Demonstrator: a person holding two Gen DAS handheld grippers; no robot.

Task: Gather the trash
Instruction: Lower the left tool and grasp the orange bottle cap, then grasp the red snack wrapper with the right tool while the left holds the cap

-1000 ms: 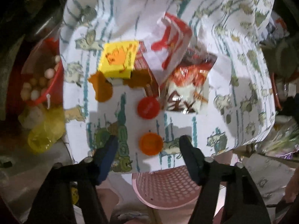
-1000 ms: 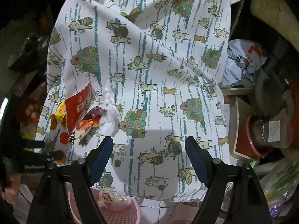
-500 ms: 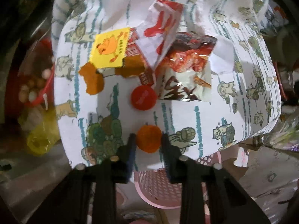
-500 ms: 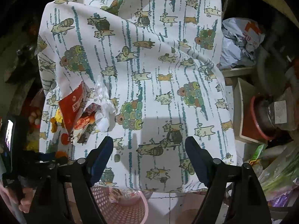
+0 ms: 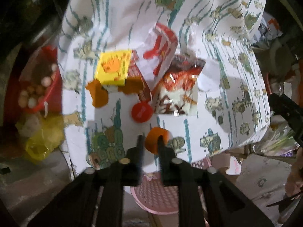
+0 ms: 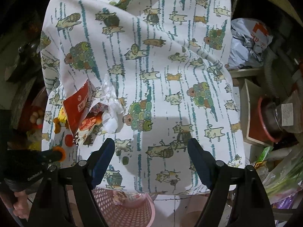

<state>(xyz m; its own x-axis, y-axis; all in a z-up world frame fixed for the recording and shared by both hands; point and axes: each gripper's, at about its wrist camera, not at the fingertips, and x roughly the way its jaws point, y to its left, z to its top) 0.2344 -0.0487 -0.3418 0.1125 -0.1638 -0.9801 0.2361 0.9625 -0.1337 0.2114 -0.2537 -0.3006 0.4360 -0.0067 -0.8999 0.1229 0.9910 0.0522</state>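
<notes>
A soft, wrinkled cloth [image 6: 170,60], white with teal streaks and small cat drawings, drapes over a table and hangs past its near edge. Below that edge stands a round pink plastic basket [image 5: 157,194] with a perforated wall. On the cloth's left part lies a cluster of trash: a glossy crinkled snack wrapper [image 5: 178,90], a creased red-and-white paper packet [image 5: 161,53], a flat yellow box [image 5: 113,68], crumpled white tissue [image 6: 111,109], torn orange peel [image 5: 98,94] and a round red bottle cap [image 5: 142,112]. Nearest the edge, an orange bottle cap [image 5: 154,138] sits tilted at the left gripper [image 5: 150,141], whose narrow black jaws are opening; its right finger crosses the cap, and whether the pads press it is unclear. The right gripper [image 6: 151,157] hovers above bare cloth, blue-padded jaws spread wide, holding nothing.
</notes>
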